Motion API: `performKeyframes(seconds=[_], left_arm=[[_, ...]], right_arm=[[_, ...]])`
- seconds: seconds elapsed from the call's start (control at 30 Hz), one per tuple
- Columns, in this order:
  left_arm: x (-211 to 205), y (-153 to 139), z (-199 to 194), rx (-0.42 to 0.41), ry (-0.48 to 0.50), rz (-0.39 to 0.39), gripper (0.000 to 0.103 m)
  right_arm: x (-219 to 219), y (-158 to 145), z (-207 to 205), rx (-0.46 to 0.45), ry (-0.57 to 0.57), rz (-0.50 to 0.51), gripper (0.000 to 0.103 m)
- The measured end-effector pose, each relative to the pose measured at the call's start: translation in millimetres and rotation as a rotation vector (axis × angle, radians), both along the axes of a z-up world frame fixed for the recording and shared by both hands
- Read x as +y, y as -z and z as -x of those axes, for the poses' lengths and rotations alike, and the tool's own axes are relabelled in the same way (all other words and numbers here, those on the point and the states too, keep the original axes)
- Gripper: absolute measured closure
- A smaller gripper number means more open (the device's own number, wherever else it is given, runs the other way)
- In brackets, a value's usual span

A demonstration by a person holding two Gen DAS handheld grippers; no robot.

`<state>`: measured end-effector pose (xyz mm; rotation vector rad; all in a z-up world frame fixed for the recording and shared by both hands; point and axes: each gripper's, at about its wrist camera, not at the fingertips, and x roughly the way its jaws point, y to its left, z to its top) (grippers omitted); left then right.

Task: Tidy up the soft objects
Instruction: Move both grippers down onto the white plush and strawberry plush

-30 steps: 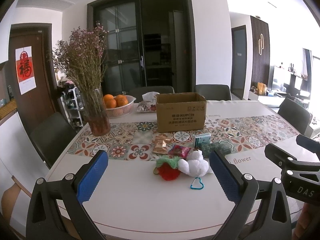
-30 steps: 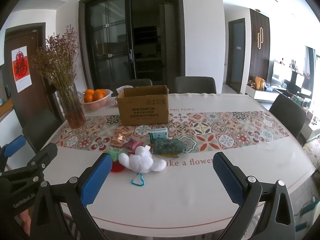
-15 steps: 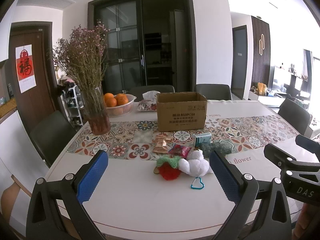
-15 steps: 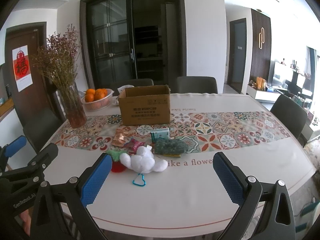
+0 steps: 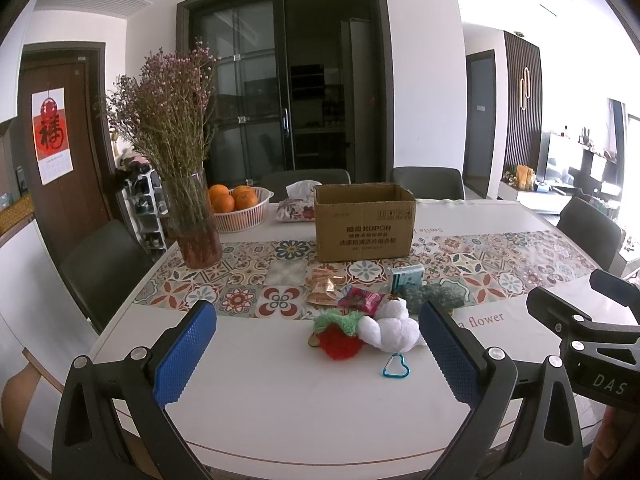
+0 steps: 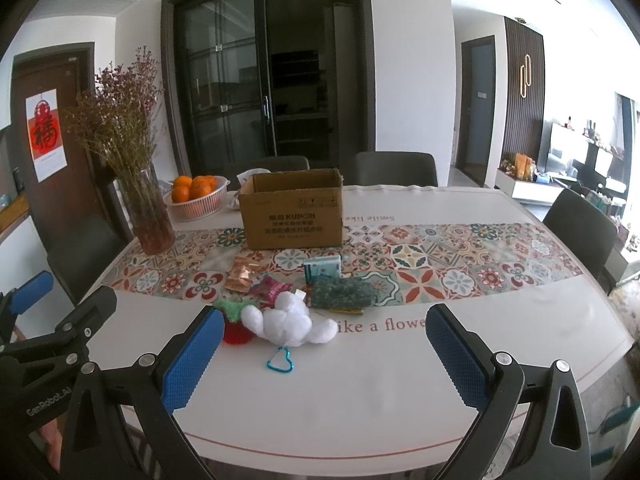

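A white plush toy [image 5: 390, 330] [image 6: 286, 320] with a teal heart clip [image 5: 396, 371] lies on the table beside a red and green plush strawberry [image 5: 338, 336] [image 6: 234, 322]. A green fuzzy pouch [image 5: 434, 296] [image 6: 342, 293], snack packets [image 5: 324, 286] and a small teal box [image 5: 407, 278] lie behind them. An open cardboard box [image 5: 364, 222] [image 6: 294, 210] stands further back. My left gripper [image 5: 316, 354] and right gripper [image 6: 324, 354] are both open and empty, above the table's near edge.
A glass vase of dried flowers [image 5: 192, 216] and a basket of oranges [image 5: 238, 208] stand at the back left, with a tissue pack [image 5: 298, 208] next to them. Dark chairs [image 5: 426, 182] ring the white table [image 5: 280, 392] with its patterned runner.
Both grippers have crept slightly forward towards the table. Nothing on the table has moved.
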<state>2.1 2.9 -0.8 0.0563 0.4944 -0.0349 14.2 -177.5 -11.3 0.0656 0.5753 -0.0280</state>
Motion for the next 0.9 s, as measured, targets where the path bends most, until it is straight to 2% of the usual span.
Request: performKeyframes(seconds=[0.3, 0.5, 0.9], left_arm=[[0.1, 2.5, -1.6, 0.007, -0.001, 0.001, 0.000], [1.9, 10.5, -13.0, 0.044, 0.001, 0.008, 0.000], [7.8, 48.4, -63.9, 0.180, 0.037, -0.003, 0.000]], right_arm=[[0.7, 2.1, -1.2, 0.006, -0.002, -0.001, 0.001], [2.1, 9.0, -14.5, 0.032, -0.016, -0.003, 0.001], [9.8, 50.6, -69.4, 0.192, -0.052, -0.027, 0.001]])
